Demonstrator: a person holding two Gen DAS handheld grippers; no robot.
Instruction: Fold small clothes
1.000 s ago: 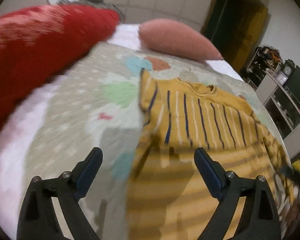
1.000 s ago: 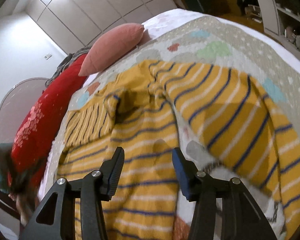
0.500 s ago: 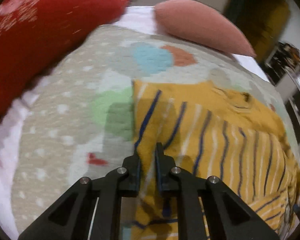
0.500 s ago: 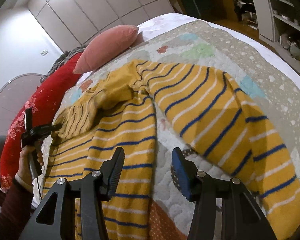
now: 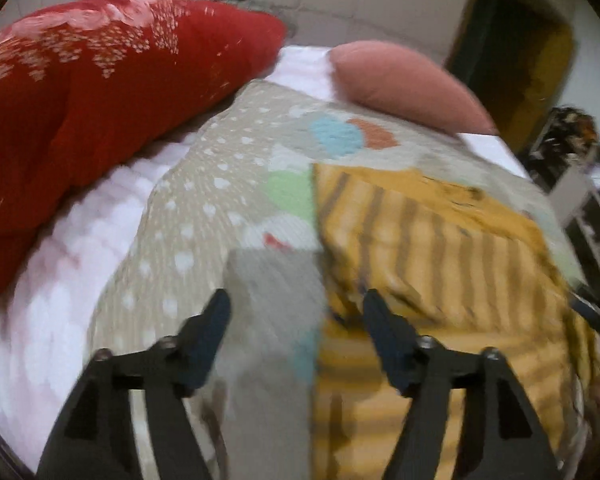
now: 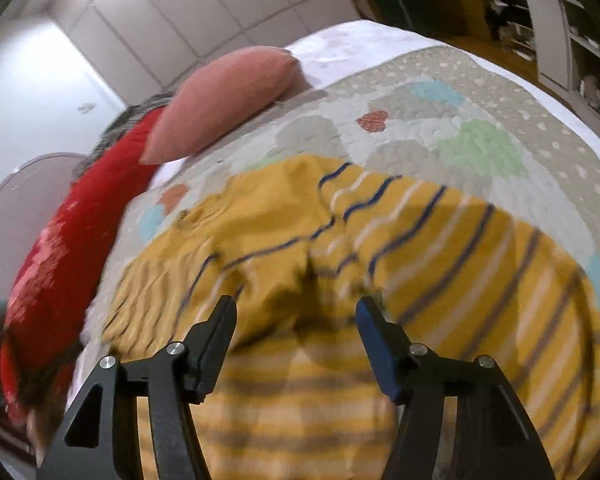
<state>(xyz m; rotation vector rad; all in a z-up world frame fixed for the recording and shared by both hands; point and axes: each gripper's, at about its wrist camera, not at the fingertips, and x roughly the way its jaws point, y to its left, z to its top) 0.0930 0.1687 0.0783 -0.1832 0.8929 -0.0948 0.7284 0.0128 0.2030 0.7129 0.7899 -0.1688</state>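
On the pastel patchwork quilt (image 5: pixel 220 200) lay a mustard striped knit sweater (image 6: pixel 440 260); the left gripper (image 5: pixel 296 312) and right gripper (image 6: pixel 296 314) had just been opening (nothing clamped).

I see a bed (image 6: pixel 500 92) with a patchwork quilt (image 5: pixel 220 200), pink pillow (image 6: pixel 224 100), red bolster (image 5: pixel 100 100), panelled wardrobe (image 6: pixel 172 20) behind, shelving (image 6: pixel 560 40) right.
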